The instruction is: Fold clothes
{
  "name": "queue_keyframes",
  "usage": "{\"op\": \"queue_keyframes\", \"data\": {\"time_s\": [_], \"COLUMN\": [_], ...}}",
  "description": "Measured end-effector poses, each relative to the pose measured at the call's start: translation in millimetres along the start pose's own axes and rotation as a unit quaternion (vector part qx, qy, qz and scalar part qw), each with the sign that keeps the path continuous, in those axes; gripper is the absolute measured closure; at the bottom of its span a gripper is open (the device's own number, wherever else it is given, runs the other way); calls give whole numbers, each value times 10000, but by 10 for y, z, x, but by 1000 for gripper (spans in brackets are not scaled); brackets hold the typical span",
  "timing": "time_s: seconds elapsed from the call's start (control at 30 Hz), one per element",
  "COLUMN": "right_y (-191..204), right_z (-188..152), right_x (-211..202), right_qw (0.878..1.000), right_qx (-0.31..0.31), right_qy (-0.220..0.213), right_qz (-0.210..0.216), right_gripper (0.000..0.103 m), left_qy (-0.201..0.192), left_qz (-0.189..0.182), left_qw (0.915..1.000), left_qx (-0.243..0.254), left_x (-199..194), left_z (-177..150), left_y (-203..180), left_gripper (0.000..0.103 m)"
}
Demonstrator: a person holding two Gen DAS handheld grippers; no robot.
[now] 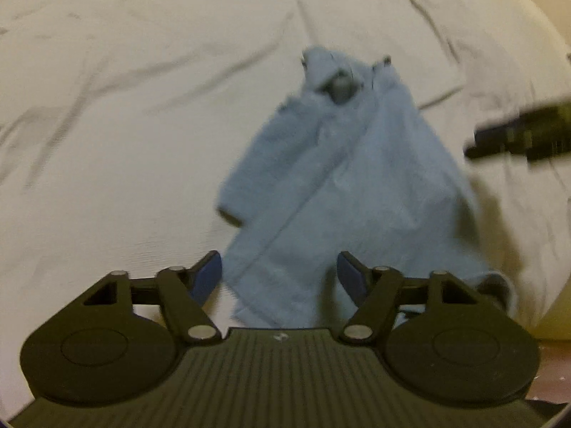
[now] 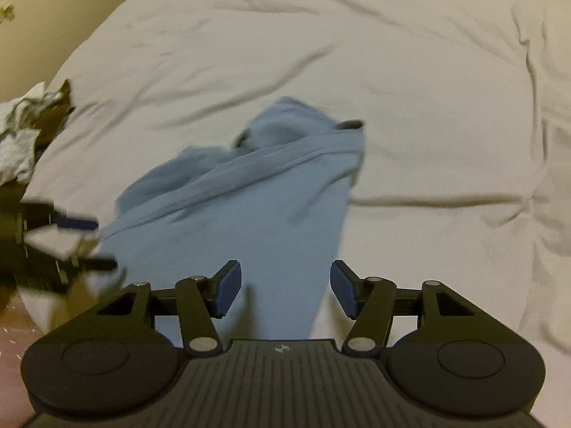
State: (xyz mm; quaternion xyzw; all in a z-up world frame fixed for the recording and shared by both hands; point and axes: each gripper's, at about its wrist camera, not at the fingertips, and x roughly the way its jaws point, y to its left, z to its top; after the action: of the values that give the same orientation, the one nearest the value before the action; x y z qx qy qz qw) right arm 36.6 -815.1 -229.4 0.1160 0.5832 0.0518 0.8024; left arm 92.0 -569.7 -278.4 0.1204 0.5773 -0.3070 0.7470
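A light blue garment [image 1: 342,185] lies rumpled on a white bedsheet [image 1: 125,107], its near hem reaching toward me. My left gripper [image 1: 280,278] hovers just over that near hem, open, nothing between its blue pads. In the right wrist view the same blue garment [image 2: 257,207] spreads out from under my right gripper [image 2: 283,290], which is open above the cloth's near end. The right gripper [image 1: 517,137] shows blurred at the right edge of the left wrist view. The left gripper [image 2: 67,246] appears blurred at the left edge of the right wrist view.
The white bedsheet [image 2: 410,89] is creased and spreads wide beyond the garment. A heap of crumpled light and dark fabric [image 2: 28,135] sits at the bed's left edge. A yellowish wall [image 2: 53,18] rises behind it. Floor [image 1: 549,374] shows at the lower right.
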Motion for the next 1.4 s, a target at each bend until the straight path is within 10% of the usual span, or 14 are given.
{"op": "queue_keyframes", "data": {"time_s": [0.03, 0.13, 0.43, 0.57, 0.7, 1.2, 1.4], "right_y": [-68, -104, 143, 236, 328, 221, -122], "right_z": [60, 161, 426, 387, 347, -121, -753], "right_x": [57, 122, 544, 547, 551, -488, -759], "right_qw": [10000, 9999, 9975, 9986, 9994, 9970, 9908], "right_qx": [-5, -111, 219, 94, -32, 497, 868], "right_qy": [21, 1, 145, 138, 132, -504, -109], "right_qz": [30, 125, 658, 496, 333, -299, -1036], "right_gripper": [45, 45, 29, 32, 98, 102, 103], "left_qy": [45, -125, -532, -360, -145, -407, -410], "left_qz": [24, 234, -73, 409, 777, 33, -57], "left_qw": [10000, 9995, 9948, 9980, 9968, 9985, 9986], "left_qx": [31, 195, 865, 313, -72, -377, -327], "left_x": [45, -90, -571, -370, -169, -186, -234], "left_z": [1, -36, -244, -208, -177, -72, -108], "left_y": [-51, -192, -647, -440, -178, -146, -152], "left_gripper": [79, 103, 103, 78, 59, 49, 47]}}
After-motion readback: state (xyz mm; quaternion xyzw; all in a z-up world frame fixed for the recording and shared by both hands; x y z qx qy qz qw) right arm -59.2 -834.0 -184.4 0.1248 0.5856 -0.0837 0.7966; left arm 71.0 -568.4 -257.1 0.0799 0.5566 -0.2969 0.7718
